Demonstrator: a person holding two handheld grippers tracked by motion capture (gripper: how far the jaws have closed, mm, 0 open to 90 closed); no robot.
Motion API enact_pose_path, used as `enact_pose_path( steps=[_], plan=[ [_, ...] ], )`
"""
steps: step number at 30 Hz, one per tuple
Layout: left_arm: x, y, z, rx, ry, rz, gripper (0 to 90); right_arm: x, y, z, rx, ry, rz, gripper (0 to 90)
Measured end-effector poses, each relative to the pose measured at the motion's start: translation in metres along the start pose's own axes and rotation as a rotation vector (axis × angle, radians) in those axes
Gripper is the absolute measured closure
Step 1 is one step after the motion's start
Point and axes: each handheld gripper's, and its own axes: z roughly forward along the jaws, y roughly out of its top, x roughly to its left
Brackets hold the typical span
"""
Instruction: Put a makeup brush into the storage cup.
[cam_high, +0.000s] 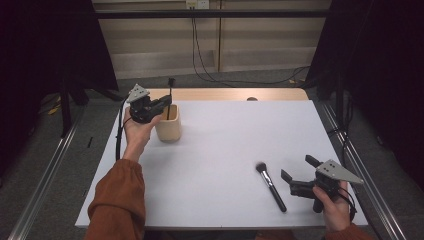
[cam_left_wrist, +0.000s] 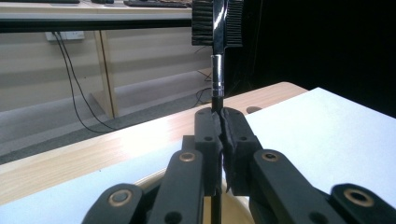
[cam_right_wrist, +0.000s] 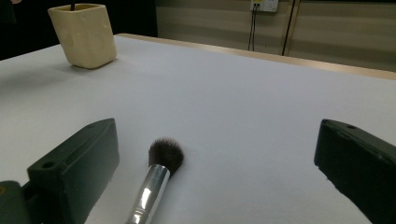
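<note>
While our left claw (cam_high: 162, 104) clamps the comb brush (cam_left_wrist: 217, 28) upright over the cup (cam_high: 168, 128), we next lower it in; right claw (cam_high: 299, 170), spread apart, flanks the powder brush (cam_high: 270, 185) on the table (cam_high: 225, 145).

Beige panelled wall (cam_high: 260, 40) with a socket (cam_high: 196, 4), black cables (cam_high: 200, 55), grey floor (cam_high: 225, 80), dark curtains (cam_high: 45, 45).

Bare table (cam_high: 220, 145) between cup (cam_high: 168, 123) and brush (cam_high: 270, 186).

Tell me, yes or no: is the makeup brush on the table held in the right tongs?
No: the makeup brush lies on the table between the wide-open right tongs, touching neither jaw.
</note>
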Motion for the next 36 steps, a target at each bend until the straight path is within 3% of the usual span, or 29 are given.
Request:
enact_pose_path(
  steps=[18,23,36],
  plan=[
    [-0.001,-0.009,0.003,0.046,0.000,0.025,85.7,0.000,0.000,0.000,0.003,-0.001,0.001,0.0],
    [0.000,-0.012,0.003,0.052,0.018,0.012,85.7,0.000,0.000,0.000,0.003,-0.001,0.001,0.0],
    [0.001,-0.016,0.004,0.070,0.019,-0.013,85.1,0.000,0.000,0.001,0.003,-0.001,0.003,0.0]
  ],
)
